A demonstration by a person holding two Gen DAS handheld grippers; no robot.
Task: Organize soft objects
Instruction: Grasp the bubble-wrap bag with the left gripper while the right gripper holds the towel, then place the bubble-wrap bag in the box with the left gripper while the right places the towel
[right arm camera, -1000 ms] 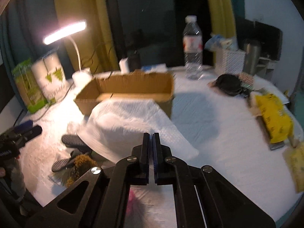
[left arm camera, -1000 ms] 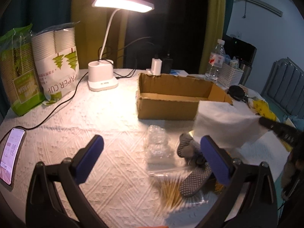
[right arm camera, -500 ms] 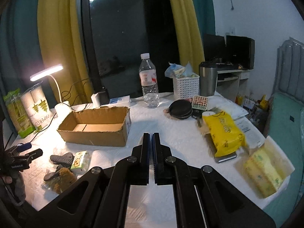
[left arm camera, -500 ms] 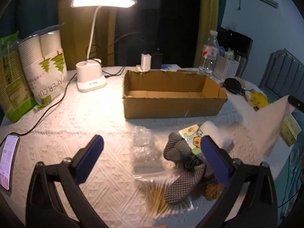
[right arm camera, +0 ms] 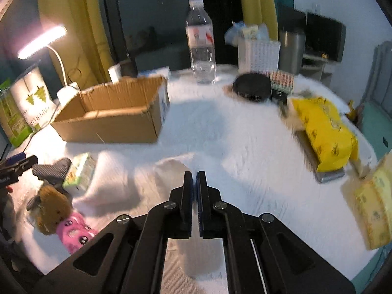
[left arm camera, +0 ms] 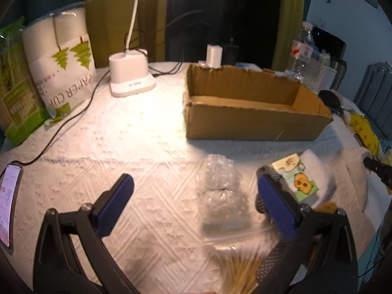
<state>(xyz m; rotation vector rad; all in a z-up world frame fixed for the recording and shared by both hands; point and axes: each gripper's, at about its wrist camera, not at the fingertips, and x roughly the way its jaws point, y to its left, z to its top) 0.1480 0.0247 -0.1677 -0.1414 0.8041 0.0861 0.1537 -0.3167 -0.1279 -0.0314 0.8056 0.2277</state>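
My right gripper [right arm camera: 194, 178] is shut on a white cloth [right arm camera: 117, 178], which drapes from its jaws onto the table at my left. The open cardboard box [right arm camera: 110, 120] stands behind it, also in the left wrist view [left arm camera: 252, 112]. My left gripper [left arm camera: 193, 191] is open and empty, hovering over a bubble-wrap bag [left arm camera: 220, 196]. Grey socks [right arm camera: 52, 171], a green tissue pack [right arm camera: 80, 174], a brown plush toy [right arm camera: 50, 208] and a pink item [right arm camera: 73, 232] lie at the left. The tissue pack also shows in the left wrist view [left arm camera: 296, 176].
A bag of cotton swabs [left arm camera: 240, 264] lies near my left gripper. A desk lamp [left arm camera: 129, 78], paper cup packs [left arm camera: 58, 63] and a phone [left arm camera: 7, 205] are at the left. A water bottle [right arm camera: 201, 49], black case [right arm camera: 252, 89] and yellow packs [right arm camera: 325, 132] are at the right.
My right gripper came down from high above to just over the table, the cloth now lying slack. My left gripper moved forward and lower towards the bubble-wrap bag.
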